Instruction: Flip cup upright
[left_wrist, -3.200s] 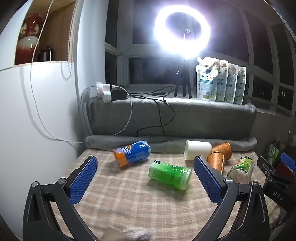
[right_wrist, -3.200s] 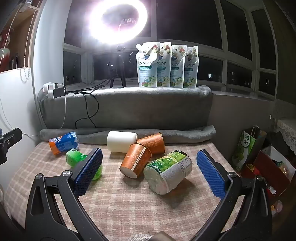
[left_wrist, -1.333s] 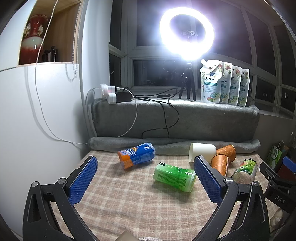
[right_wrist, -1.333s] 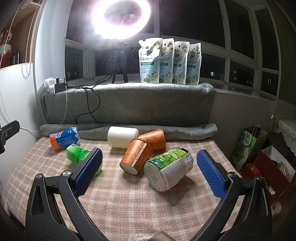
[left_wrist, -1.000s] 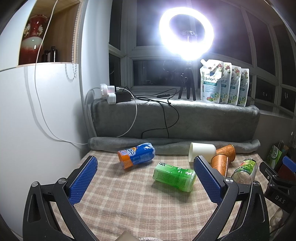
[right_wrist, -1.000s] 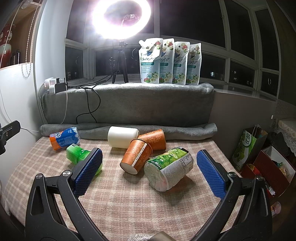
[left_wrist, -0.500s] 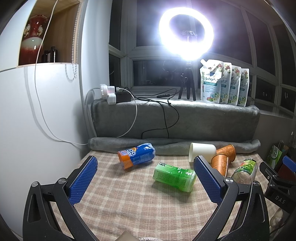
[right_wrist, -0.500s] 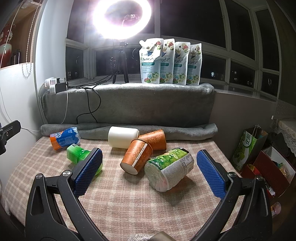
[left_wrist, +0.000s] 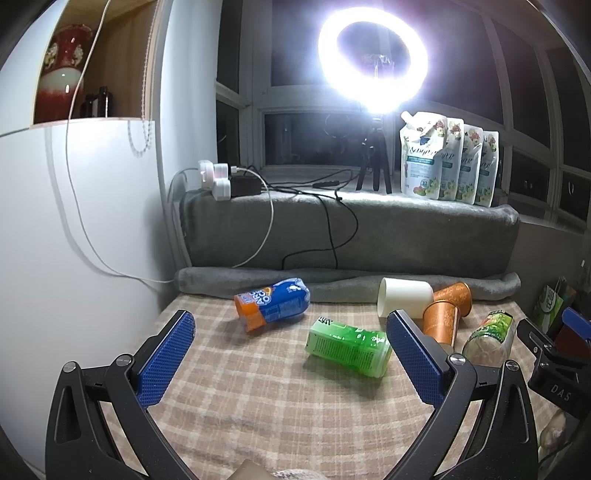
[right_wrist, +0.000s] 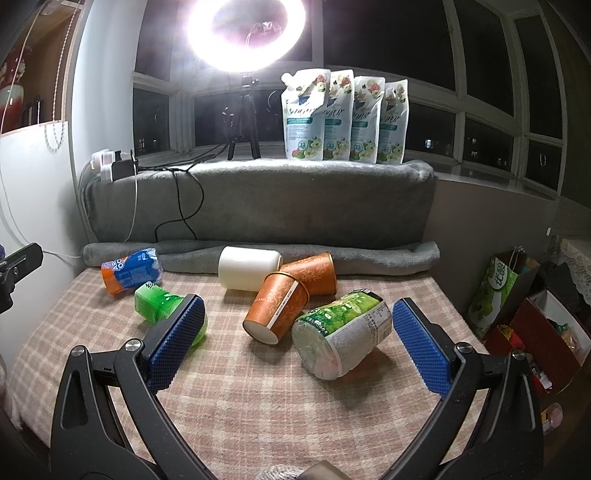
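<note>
Several cups lie on their sides on the checked tablecloth (right_wrist: 258, 391). A white cup (right_wrist: 248, 272) lies at the back, with two orange paper cups (right_wrist: 277, 306) (right_wrist: 314, 277) leaning together beside it. A green-labelled cup (right_wrist: 341, 338) lies nearest my right gripper (right_wrist: 295, 343), which is open and empty above the cloth. A green cup (left_wrist: 349, 347) and a blue-and-orange cup (left_wrist: 273, 304) lie ahead of my left gripper (left_wrist: 291, 354), which is also open and empty.
A grey rolled blanket (right_wrist: 369, 258) and a grey padded ledge (left_wrist: 351, 232) bound the table's back. A ring light on a tripod (left_wrist: 373, 59), refill pouches (right_wrist: 343, 118), a power strip and cables stand on the ledge. A white cabinet (left_wrist: 74, 240) is at left; bags and boxes (right_wrist: 532, 314) are at right.
Both grippers have held nearly still over the last second; compared with 3.2 s ago, both views have drawn back slightly from the cups. No cup has moved.
</note>
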